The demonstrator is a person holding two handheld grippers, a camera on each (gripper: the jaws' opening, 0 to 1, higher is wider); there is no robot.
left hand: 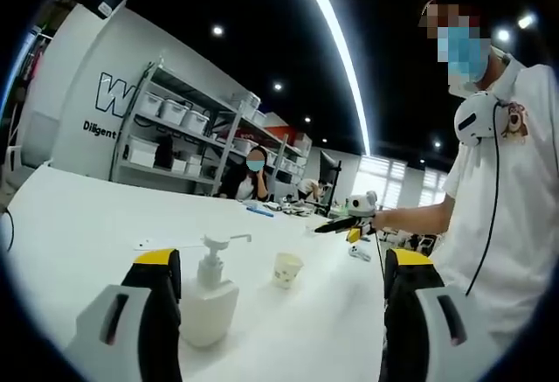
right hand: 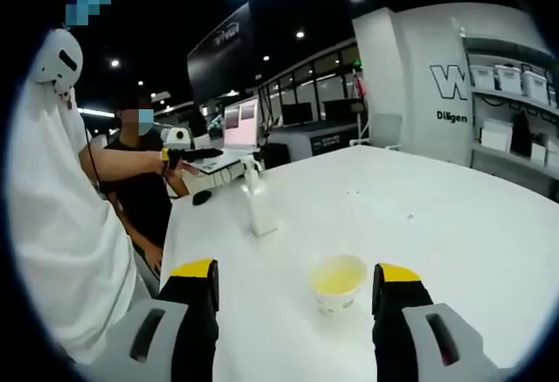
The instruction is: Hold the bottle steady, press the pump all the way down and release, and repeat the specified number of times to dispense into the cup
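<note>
On the white worktop (left hand: 79, 225) in front of you stands the pump bottle (left hand: 210, 299), white, upright, its spout pointing toward the paper cup (left hand: 287, 269) that sits just beside it but apart from it. In the left gripper view the bottle is next to your left gripper's (left hand: 281, 268) left jaw, and the cup lies between the two jaws, farther off. The jaws there are spread wide and pinch nothing.

In the right gripper view the cup (right hand: 339, 282) is close, between the yellow-tipped jaws of your right gripper (right hand: 296, 279), which are likewise spread apart and empty. From this side you look down into the cup: its inside looks pale yellow, though you cannot tell whether that is liquid or the cup's own lining. The bottle (right hand: 258, 201) stands beyond it on the worktop (right hand: 419, 216), well short of your reach here.

The left gripper view gives you only the cup's outer wall with a faint print; its contents are hidden. That view also takes in your right gripper (left hand: 349, 221) held out over the worktop, metal shelving (left hand: 179, 133) with white bins behind, and a seated person (left hand: 249, 177). The right gripper view catches your left gripper (right hand: 188, 156) raised near your sleeve (right hand: 52, 225).
</note>
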